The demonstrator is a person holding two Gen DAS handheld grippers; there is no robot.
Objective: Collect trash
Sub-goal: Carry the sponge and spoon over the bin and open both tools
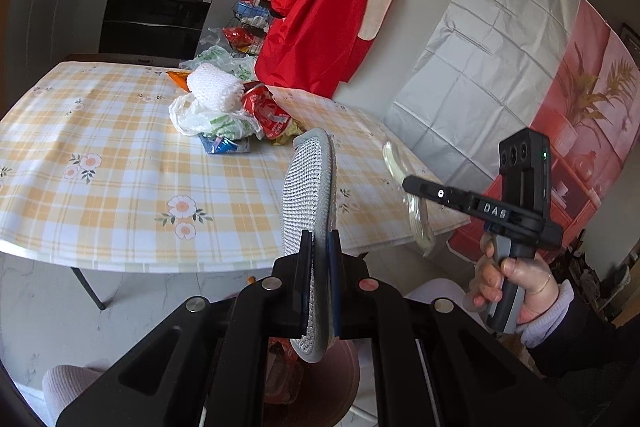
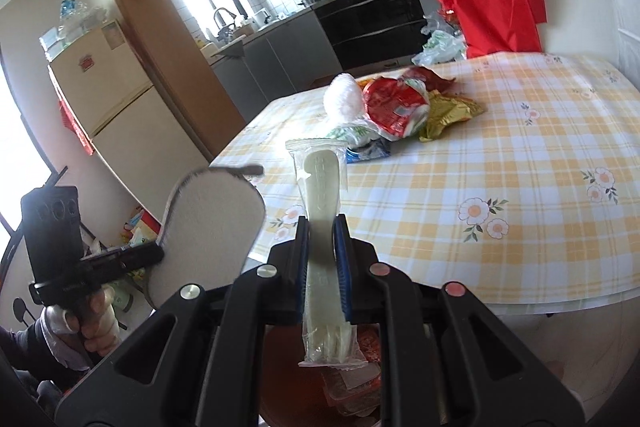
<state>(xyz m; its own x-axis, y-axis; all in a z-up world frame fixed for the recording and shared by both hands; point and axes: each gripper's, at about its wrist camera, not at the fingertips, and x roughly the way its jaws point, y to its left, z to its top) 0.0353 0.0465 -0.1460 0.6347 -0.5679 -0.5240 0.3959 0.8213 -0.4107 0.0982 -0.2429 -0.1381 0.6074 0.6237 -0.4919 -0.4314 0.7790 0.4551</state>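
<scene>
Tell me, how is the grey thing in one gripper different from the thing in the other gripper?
The left gripper holds a grey insole; the right gripper holds wrapped plastic cutlery. The insole is wide, oval and textured; the cutlery is narrow, smooth and pale. The insole is bare; the cutlery sits in a clear wrapper. Both are clamped upright off the table.
</scene>
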